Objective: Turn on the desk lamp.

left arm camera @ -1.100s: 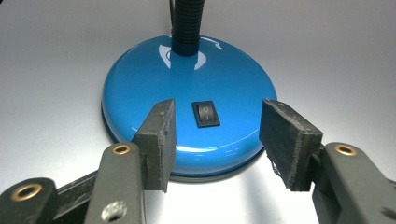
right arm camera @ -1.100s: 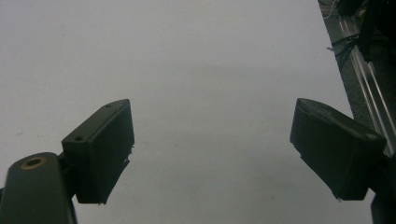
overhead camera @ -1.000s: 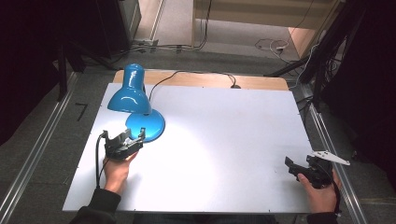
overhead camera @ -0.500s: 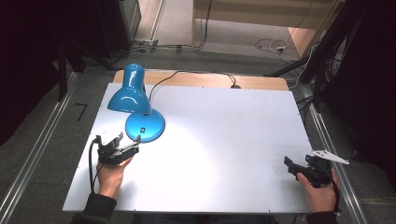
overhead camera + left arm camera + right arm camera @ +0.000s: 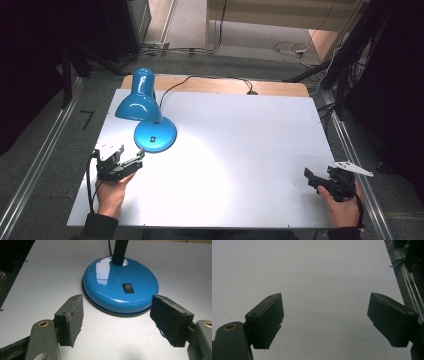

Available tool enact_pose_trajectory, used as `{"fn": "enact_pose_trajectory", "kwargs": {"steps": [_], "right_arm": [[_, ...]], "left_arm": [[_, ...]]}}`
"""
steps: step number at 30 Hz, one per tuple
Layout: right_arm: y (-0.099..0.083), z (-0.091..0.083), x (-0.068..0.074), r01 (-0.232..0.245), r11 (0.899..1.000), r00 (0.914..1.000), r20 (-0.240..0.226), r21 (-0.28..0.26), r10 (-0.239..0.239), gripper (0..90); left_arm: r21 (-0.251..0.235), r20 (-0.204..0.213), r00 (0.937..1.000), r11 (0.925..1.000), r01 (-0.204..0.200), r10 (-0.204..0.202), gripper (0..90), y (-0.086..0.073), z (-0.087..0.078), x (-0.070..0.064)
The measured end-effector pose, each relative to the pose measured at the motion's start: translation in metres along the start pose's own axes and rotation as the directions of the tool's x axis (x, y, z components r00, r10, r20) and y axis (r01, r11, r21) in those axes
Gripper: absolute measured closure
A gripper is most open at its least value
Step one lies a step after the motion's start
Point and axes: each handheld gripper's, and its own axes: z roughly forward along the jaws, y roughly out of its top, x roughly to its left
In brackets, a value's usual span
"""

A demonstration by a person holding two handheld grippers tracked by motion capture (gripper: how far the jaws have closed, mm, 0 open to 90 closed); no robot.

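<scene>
High view first: we see the blue desk lamp (image 5: 146,112) standing at the far left of the white table (image 5: 240,150), its round base (image 5: 155,136) nearer to us than its shade (image 5: 139,96), and its black cord (image 5: 210,80) running off toward the far edge. Our left claw (image 5: 131,164) sits just near and left of the base, pointed toward it but apart from it, with the left hand (image 5: 111,192) behind it. Our right claw (image 5: 311,178) rests at the near right corner of the table, well apart from the lamp, held by the right hand (image 5: 344,207). Left gripper view next: the left claw (image 5: 116,322) is spread wide and grips nothing, and the lamp base (image 5: 120,285) lies just beyond the pads (image 5: 72,320), with its small black rocker switch (image 5: 128,288) facing us and the black flexible neck (image 5: 120,251) rising at its far side. Right gripper view last: the right claw (image 5: 324,320) is likewise released, its jaws far apart over bare table (image 5: 317,277).
</scene>
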Motion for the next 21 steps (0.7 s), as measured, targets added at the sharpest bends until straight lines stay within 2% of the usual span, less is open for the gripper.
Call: {"fn": "enact_pose_trajectory", "kwargs": {"steps": [2, 5, 8, 11, 14, 21], "right_arm": [[0.0, 0.0, 0.0, -0.004, 1.0, 1.0, -0.001, 0.002, 0.004, 12.2], [0.0, 0.001, 0.0, -0.005, 1.0, 1.0, -0.004, 0.004, 0.005, 12.2], [0.0, 0.0, 0.0, -0.001, 1.0, 1.0, -0.004, -0.001, 0.001, 12.2], [0.0, 0.0, -0.001, -0.003, 1.0, 1.0, -0.001, 0.0, 0.003, 12.2], [0.0, -0.001, -0.001, 0.0, 1.0, 1.0, -0.001, -0.001, 0.0, 12.2], [-0.001, -0.001, -0.003, -0.004, 1.0, 1.0, -0.003, -0.002, 0.004, 12.2]], "left_arm": [[0.003, 0.005, 0.9999, 1.0, 0.009, -0.009, 27.4, -0.001, -0.001, 0.002], [0.015, -0.005, 1.0, 0.9999, 0.001, -0.001, 27.3, -0.003, 0.0, 0.003], [0.003, -0.001, 0.9999, 0.9999, 0.01, -0.01, 26.1, -0.003, -0.002, 0.003], [0.017, -0.005, 1.0, 0.9998, -0.003, 0.003, 26.1, -0.005, -0.003, 0.002], [0.004, -0.005, 0.9998, 0.9999, -0.017, 0.017, 26.0, -0.004, -0.007, 0.0], [0.012, 0.0, 0.9999, 0.9998, -0.015, 0.015, 26.1, -0.008, -0.011, -0.001]]}}
